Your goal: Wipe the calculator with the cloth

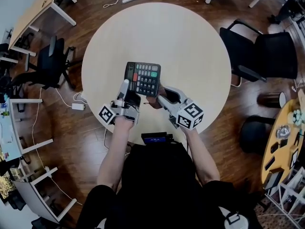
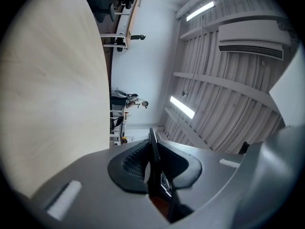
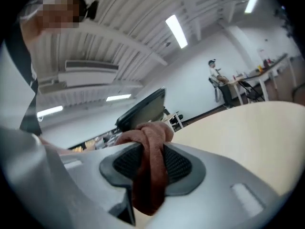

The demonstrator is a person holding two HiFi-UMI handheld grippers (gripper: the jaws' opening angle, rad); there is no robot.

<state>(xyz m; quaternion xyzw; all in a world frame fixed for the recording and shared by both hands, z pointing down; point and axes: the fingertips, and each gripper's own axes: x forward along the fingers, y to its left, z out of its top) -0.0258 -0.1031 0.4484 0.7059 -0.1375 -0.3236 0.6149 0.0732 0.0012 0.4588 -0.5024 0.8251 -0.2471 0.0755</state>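
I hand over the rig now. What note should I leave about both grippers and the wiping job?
Left gripper: shut on the left edge of the calculator, holding it over the table.
Right gripper: shut on the brown cloth, at the calculator's lower right corner.
Done: both things gripped and close together; how much is wiped cannot be told.
Left: rub the cloth over the calculator, then set both down.

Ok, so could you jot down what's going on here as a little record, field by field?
place: round table, person at its near edge
left gripper: shut on the calculator, holding it by its near left edge
right gripper: shut on the cloth
calculator: keys facing up
cloth: brown, bunched, at the calculator's near right corner; contact unclear
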